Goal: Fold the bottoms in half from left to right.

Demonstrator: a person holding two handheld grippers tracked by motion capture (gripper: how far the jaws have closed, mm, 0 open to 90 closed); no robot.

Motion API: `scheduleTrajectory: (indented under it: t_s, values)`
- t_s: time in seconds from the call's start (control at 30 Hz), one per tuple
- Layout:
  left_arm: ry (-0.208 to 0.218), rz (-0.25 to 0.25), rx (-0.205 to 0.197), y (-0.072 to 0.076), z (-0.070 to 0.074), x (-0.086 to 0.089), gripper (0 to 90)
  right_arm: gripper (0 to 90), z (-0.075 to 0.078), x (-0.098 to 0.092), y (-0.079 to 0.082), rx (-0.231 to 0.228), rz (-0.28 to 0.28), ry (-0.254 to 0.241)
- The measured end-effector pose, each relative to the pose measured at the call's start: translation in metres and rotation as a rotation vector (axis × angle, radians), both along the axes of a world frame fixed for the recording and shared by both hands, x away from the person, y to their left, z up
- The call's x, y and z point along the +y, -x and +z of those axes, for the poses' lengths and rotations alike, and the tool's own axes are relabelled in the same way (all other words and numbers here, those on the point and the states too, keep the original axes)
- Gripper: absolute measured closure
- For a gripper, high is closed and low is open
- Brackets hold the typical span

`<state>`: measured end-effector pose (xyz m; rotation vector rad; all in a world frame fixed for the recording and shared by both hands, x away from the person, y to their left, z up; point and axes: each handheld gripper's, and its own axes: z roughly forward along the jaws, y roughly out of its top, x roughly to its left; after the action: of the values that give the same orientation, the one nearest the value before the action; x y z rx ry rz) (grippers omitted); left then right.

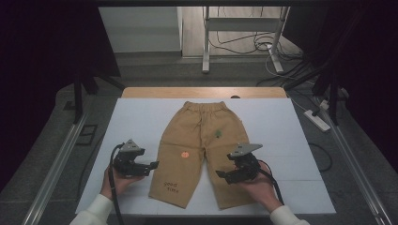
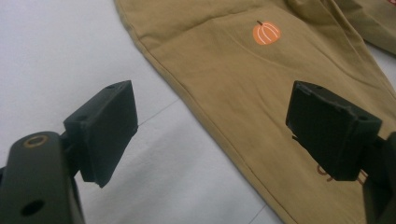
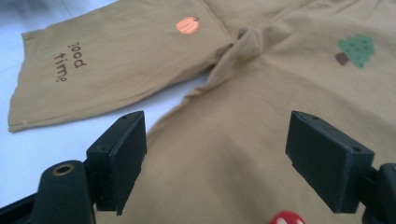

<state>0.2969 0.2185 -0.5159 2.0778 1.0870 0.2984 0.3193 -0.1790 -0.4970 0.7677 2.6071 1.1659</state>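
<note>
A pair of tan children's trousers (image 1: 202, 145) lies flat and face up on the white bench (image 1: 126, 122), waistband at the far side, both legs pointing toward the person. The leg on the left in the high view carries an orange pumpkin patch (image 1: 184, 154) and the words "good time" (image 1: 171, 187) near its hem; the other leg has a small green tree patch (image 1: 218, 133).

The left tongs (image 1: 151, 167) hang just beside the outer seam of the pumpkin leg, over bare bench, jaws spread wide and holding nothing. In the left gripper view that seam runs diagonally between the 2 jaws, one over the white surface, the other over cloth. The right tongs (image 1: 223, 174) sit over the lower part of the tree leg, likewise spread and empty, with a red spotted patch (image 3: 286, 218) just below them in the right gripper view.

The step in hand looks like taking hold of the trousers to fold them, probably 1 leg over the other. To do it well, each pair of tongs should come down low enough that 1 jaw slides under the edge and the other closes on top, catching both layers of cloth at the seam or hem, not a pinch of the top layer alone. Gripping at matching heights on the leg would keep the fabric from twisting as it lifts, and the bunched crotch (image 3: 247, 37) may need smoothing.
</note>
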Motion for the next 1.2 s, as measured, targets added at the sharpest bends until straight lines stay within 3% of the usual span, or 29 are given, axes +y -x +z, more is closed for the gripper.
scheduleTrajectory:
  t_s: [1.2]
  values:
    - [0.009,0.002,-0.013,-0.005,0.002,-0.002,16.5,20.8,-0.012,0.087,0.014,0.005,0.161,0.015]
